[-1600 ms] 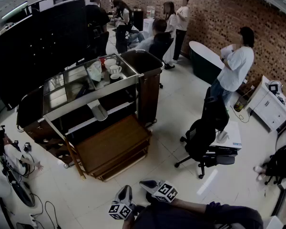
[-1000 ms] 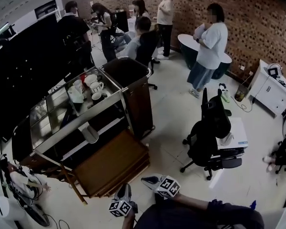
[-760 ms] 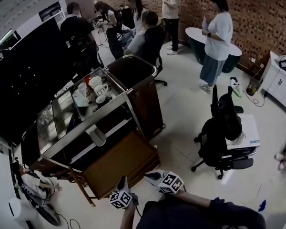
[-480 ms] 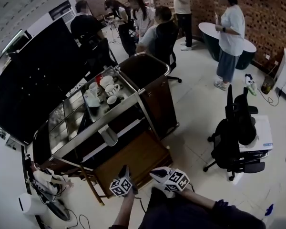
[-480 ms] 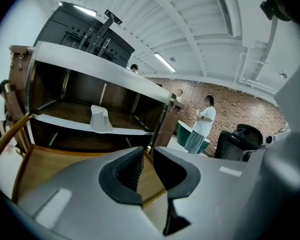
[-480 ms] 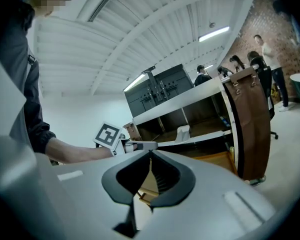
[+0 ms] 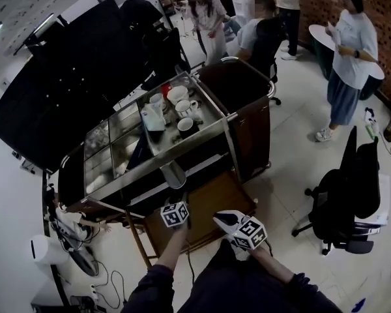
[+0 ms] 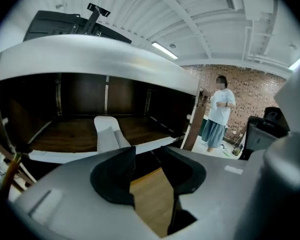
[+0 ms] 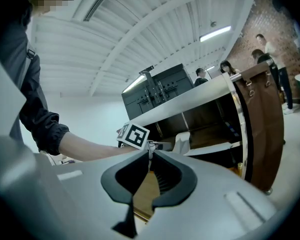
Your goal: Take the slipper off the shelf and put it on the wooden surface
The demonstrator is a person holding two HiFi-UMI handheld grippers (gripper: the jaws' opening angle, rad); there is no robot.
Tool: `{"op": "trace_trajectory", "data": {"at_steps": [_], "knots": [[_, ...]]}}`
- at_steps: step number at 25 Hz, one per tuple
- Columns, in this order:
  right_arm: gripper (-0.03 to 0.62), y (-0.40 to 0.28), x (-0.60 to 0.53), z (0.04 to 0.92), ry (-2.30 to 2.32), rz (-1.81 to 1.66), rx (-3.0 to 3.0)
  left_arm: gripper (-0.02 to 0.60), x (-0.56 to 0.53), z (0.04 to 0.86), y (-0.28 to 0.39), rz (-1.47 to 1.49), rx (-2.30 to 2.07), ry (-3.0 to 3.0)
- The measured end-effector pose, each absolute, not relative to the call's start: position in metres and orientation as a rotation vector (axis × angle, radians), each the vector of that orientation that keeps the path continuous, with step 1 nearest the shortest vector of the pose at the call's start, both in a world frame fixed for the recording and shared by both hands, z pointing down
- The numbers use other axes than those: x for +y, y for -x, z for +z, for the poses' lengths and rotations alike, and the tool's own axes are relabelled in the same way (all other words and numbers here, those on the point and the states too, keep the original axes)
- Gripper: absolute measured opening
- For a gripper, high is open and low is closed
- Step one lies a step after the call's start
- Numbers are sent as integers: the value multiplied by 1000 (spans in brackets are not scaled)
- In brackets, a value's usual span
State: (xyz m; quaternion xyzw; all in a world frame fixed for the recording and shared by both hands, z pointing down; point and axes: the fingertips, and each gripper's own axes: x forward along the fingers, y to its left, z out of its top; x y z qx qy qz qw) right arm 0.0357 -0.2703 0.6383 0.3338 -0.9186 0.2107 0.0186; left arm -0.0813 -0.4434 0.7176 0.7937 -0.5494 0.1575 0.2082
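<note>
The pale slipper point(image 7: 174, 173) lies on the cart's dark middle shelf, toe pointing outward over the shelf's edge. In the left gripper view the slipper point(image 8: 107, 133) is straight ahead, a short way beyond the jaws. My left gripper point(image 7: 176, 203) hovers just below and in front of it, over the wooden surface point(image 7: 212, 197). Its jaws are opening, with nothing between them, only the wood point(image 8: 149, 201) showing through the gap. My right gripper point(image 7: 219, 216) hangs back to the right, shut and empty. From there I see the slipper point(image 9: 181, 141) and the left gripper point(image 9: 161, 145).
Cups and a white jug point(image 7: 176, 106) stand on the cart's top tray. A dark brown bin point(image 7: 238, 87) forms the cart's right end. A black office chair point(image 7: 348, 191) stands at the right. Several people stand behind the cart, one point(image 8: 217, 115) beyond its right post. Cables point(image 7: 107, 285) lie on the floor at the left.
The view has closed in on the cart. Both grippers have come forward, the left one up to the wooden platform under the slipper.
</note>
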Motion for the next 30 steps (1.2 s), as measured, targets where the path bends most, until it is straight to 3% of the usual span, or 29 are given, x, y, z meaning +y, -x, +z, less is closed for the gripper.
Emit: {"op": "trace_trajectory", "data": {"at_steps": [11, 16, 17, 18, 19, 30], "knots": [[12, -21, -313, 668, -1096, 725, -2780, 261, -582, 764, 140, 544, -1643, -2036], [12, -36, -324, 674, -1176, 755, -2730, 260, -634, 785, 145, 579, -1670, -1963], [12, -39, -325, 676, -1189, 761, -2719, 222, -640, 793, 149, 599, -1681, -1928], [12, -41, -324, 677, -1201, 770, -2708, 111, -642, 801, 154, 613, -1688, -1896], [12, -44, -321, 679, -1213, 781, -2696, 48, -643, 807, 157, 611, -1690, -1873], [12, -51, -296, 669, -1189, 745, -2735, 21, -571, 781, 149, 477, -1671, -1928]]}}
